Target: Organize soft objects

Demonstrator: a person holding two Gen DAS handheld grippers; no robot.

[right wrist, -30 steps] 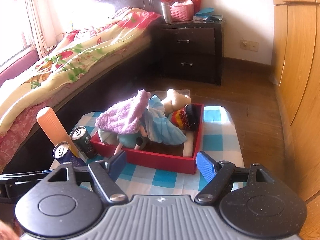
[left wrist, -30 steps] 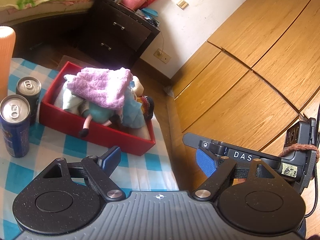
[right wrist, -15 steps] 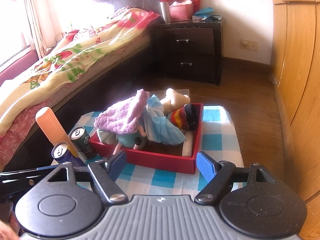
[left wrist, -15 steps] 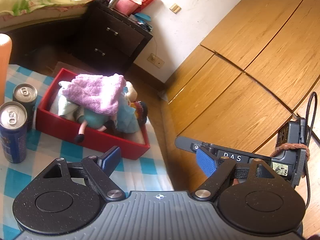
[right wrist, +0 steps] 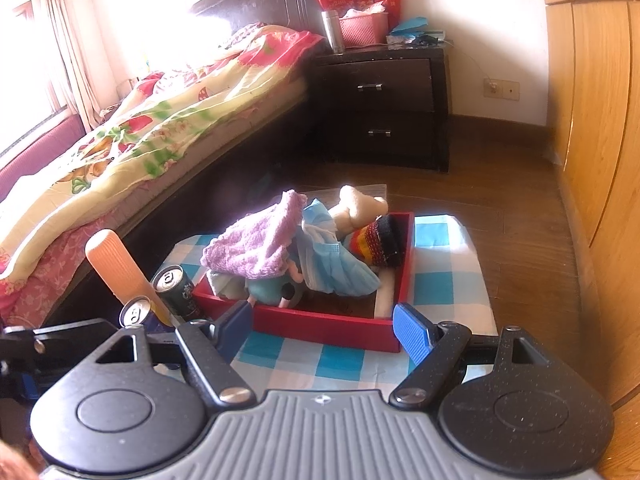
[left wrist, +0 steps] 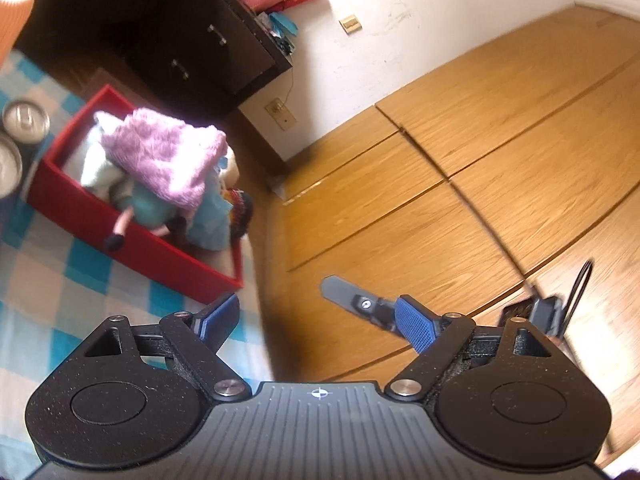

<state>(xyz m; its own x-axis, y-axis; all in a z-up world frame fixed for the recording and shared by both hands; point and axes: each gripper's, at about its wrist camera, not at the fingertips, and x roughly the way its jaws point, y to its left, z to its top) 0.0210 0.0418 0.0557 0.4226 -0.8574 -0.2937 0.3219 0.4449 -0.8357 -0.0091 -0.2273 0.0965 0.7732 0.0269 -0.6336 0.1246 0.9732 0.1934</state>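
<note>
- We log the red tray (right wrist: 320, 322) on the checked cloth (right wrist: 444, 280), heaped with a purple towel (right wrist: 256, 244), a doll and a blue cloth.
- It sits straight ahead of our right gripper (right wrist: 322, 326), long side across; from the left gripper (left wrist: 316, 318) it lies off to the left.
- Both tongs gape, empty.
- Can labels: unreadable.

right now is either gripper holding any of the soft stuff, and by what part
Nothing is held. The left gripper and right gripper are both open and empty, short of the red box.
</note>
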